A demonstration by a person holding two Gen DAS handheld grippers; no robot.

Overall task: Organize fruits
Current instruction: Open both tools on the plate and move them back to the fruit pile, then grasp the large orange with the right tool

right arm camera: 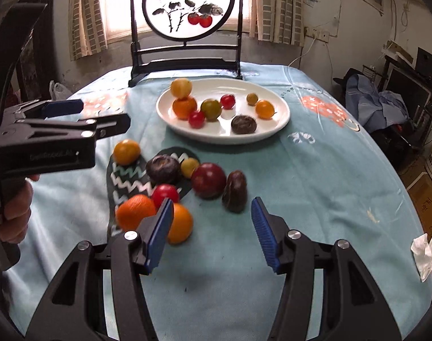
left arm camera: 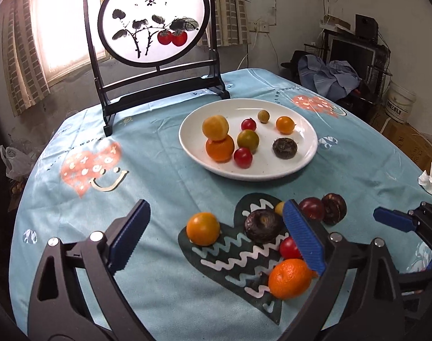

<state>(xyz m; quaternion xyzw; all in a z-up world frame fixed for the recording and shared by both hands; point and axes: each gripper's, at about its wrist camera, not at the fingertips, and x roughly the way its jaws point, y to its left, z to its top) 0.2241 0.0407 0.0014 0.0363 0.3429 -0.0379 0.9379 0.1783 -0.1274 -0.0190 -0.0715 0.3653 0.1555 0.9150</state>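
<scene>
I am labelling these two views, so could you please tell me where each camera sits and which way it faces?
Left wrist: on the left gripper, facing the plate and loose fruit; its open fingers and the right gripper's tip show.
Right wrist: on the right gripper, facing likewise; its open fingers, the left gripper and a hand show.
Shared: plate, fruit, painted screen.

Table under blue cloth (left arm camera: pixel 159 176), bearing white plate (left arm camera: pixel 307 153), framed screen (left arm camera: pixel 156 85), loose fruits (right arm camera: pixel 208 180), crumpled tissue (right arm camera: pixel 426 248).

- Left gripper (left arm camera: pixel 216 236), jaws spread wide and empty, tilts down nearer than the white plate (left arm camera: pixel 301 167)
- Right gripper (right arm camera: pixel 211 224), jaws apart and empty, just beside it, likewise short of the plate
</scene>
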